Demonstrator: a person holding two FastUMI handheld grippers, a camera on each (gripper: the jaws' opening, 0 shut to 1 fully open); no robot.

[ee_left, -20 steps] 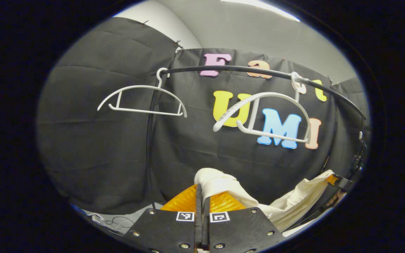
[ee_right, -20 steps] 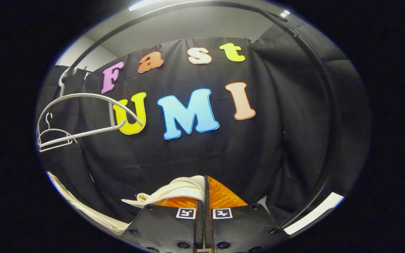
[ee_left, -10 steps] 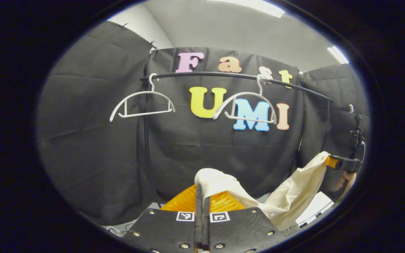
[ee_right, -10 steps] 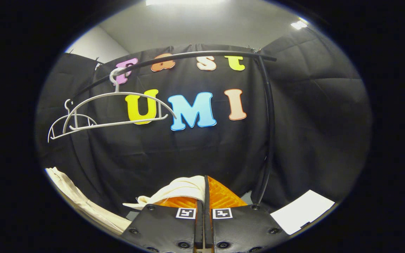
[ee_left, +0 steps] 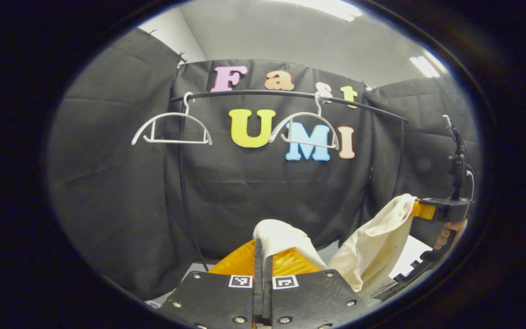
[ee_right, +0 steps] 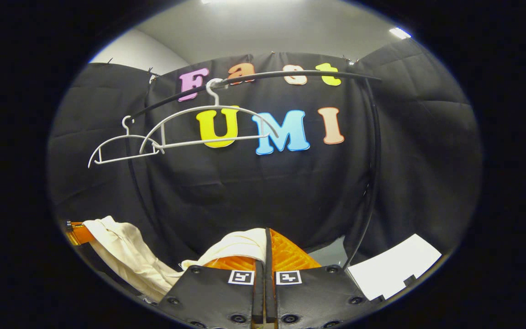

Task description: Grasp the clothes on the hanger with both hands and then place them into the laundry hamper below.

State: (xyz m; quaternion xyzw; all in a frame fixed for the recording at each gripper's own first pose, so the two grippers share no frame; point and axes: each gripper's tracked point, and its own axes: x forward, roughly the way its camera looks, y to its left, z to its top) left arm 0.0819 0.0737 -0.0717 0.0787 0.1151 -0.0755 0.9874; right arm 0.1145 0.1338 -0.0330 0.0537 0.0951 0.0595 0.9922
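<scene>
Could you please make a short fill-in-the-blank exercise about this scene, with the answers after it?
1. The number of white hangers on the rail is ____.
2. Both hangers carry ____ clothes.
3. The colour of the garment is ____.
4. The left hand-held gripper and the right hand-held gripper are each ____ on the garment.

Answers: two; no; cream; shut
</scene>
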